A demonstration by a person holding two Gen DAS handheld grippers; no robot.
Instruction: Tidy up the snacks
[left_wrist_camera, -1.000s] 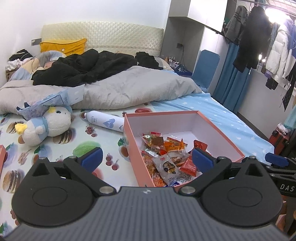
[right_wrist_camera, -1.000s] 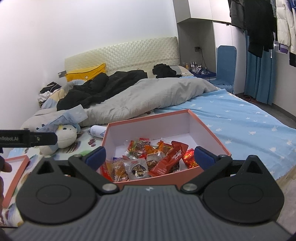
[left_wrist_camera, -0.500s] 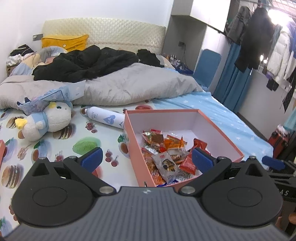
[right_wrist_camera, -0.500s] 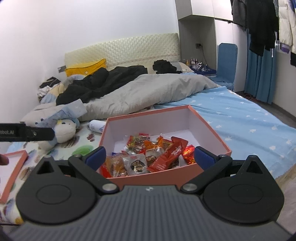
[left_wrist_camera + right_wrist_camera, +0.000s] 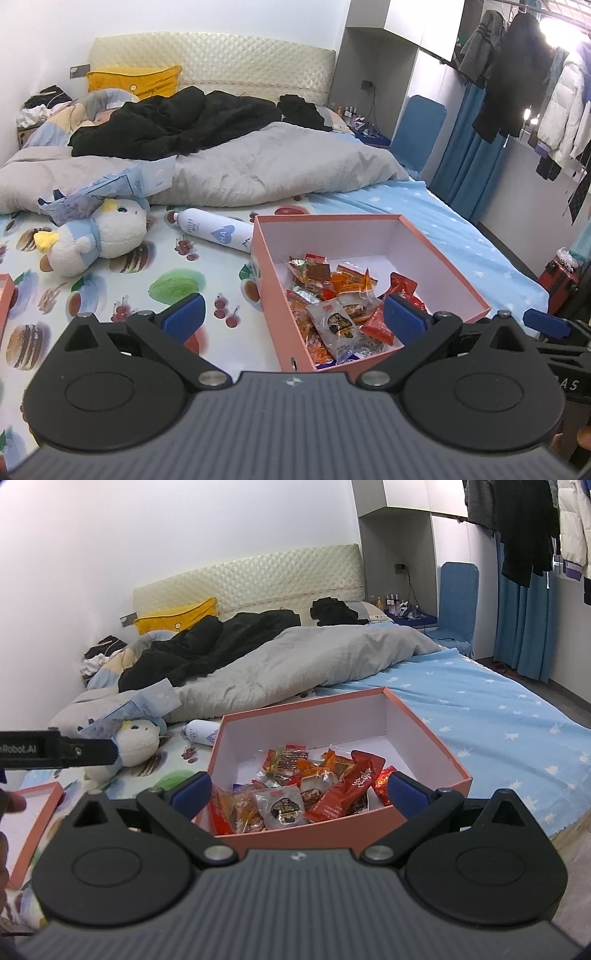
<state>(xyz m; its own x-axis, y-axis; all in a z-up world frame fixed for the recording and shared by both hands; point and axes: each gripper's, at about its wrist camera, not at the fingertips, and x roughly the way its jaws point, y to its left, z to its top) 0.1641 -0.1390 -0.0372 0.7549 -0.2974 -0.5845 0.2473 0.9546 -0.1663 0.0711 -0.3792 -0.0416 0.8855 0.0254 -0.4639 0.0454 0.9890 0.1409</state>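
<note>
A pink open box (image 5: 443, 258) (image 5: 436, 738) sits on the bed near its foot edge. Inside lies a pile of snack packets (image 5: 340, 306) (image 5: 306, 786), red, orange and clear. My left gripper (image 5: 293, 319) is open and empty, held above the box's near left corner. My right gripper (image 5: 299, 794) is open and empty, just before the box's near wall. A red long packet (image 5: 347, 790) lies on top of the pile.
A white bottle (image 5: 218, 234) lies left of the box. A plush toy (image 5: 99, 236) lies further left. The box lid (image 5: 33, 823) lies at the left. A grey duvet (image 5: 258, 173) and black clothes cover the far bed. The floor drops off at right.
Both grippers have risen slightly and tilted down a little, so the box sits lower and closer in both views. Nothing was grasped.
</note>
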